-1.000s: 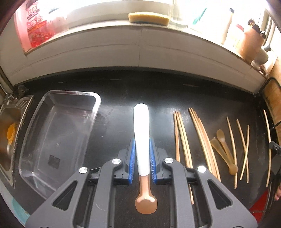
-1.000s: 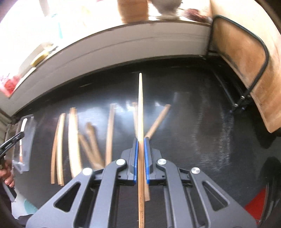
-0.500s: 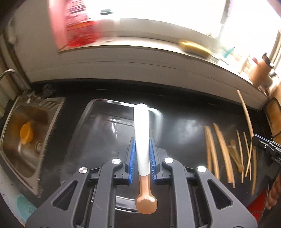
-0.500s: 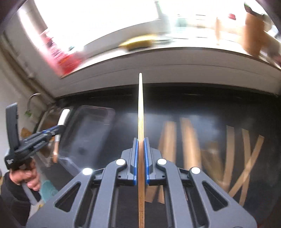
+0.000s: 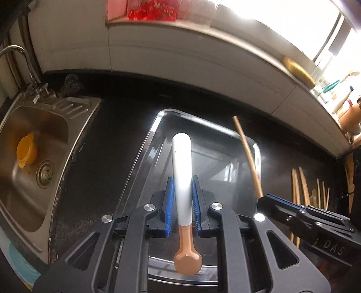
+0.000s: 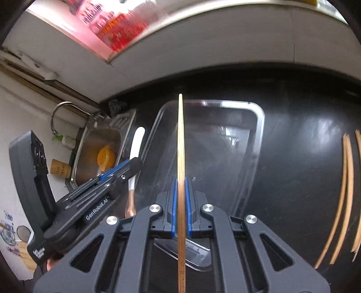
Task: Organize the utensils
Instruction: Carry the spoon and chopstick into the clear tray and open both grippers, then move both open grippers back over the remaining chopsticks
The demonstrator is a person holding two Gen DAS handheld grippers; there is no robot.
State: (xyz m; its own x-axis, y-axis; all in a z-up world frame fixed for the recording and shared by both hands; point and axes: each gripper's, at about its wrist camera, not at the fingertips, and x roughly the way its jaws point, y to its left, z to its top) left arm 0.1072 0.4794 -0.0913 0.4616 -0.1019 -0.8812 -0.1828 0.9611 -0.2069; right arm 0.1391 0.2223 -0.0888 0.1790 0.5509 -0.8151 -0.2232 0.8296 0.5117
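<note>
Left wrist: the left claw (image 5: pixel 182 210) pinches the spoon (image 5: pixel 182 180) above the tray (image 5: pixel 158 126), ready for lowering and release.

Right wrist: the right claw (image 6: pixel 180 202) pinches a chopstick (image 6: pixel 180 146) over the same tray (image 6: pixel 259 126); loose chopsticks (image 6: pixel 343 180) wait on the bench (image 6: pixel 293 157).

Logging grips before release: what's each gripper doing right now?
Left gripper: closed on the white-handled spoon.
Right gripper: closed on a wooden chopstick.

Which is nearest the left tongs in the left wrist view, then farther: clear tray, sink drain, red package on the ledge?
1. Clear tray, right below the left tongs.
2. Sink drain, off left.
3. Red package, up on the ledge, top.
</note>
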